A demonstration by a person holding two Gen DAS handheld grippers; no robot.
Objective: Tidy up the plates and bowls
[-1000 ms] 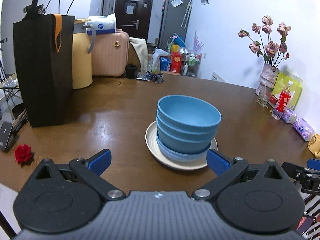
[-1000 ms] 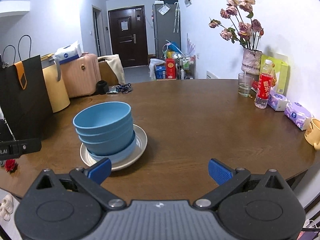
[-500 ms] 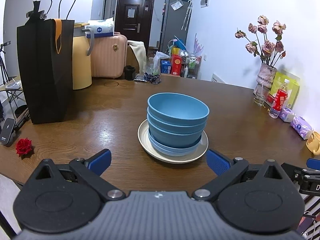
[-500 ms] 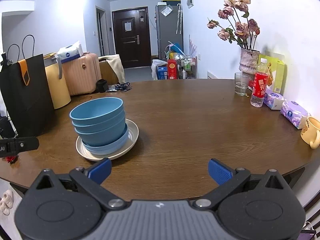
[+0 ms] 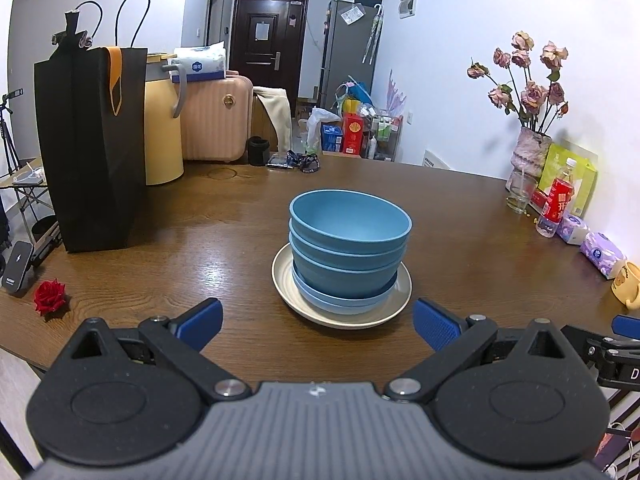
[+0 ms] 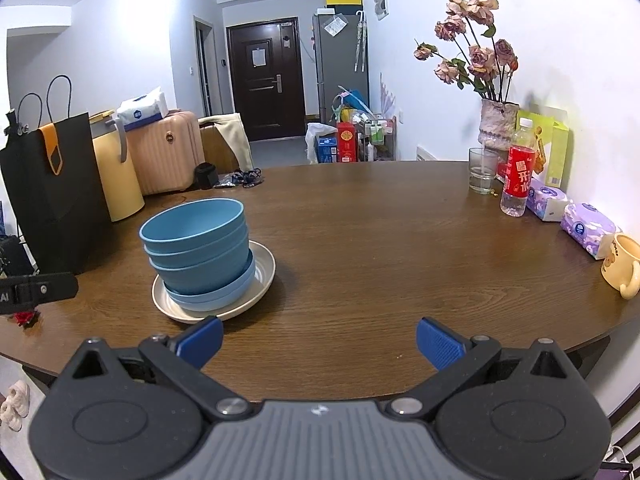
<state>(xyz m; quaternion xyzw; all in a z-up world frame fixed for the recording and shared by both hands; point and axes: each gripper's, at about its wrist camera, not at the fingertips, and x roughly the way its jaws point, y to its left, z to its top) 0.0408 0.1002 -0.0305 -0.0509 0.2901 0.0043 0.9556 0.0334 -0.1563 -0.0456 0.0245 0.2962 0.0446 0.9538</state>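
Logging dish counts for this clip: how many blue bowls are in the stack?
3 deep blue bowls nested together, sitting in a shallower light-blue dish on the cream plate mid-table. More could be hidden inside the nest.

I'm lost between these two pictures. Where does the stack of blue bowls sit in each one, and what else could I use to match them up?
Left wrist view: the stack of blue bowls sits at centre, on a cream plate, just beyond the open left gripper.
Right wrist view: the stack sits left of centre, ahead of the open right gripper.
Shared landmark: the black paper bag stands left of the stack in both.
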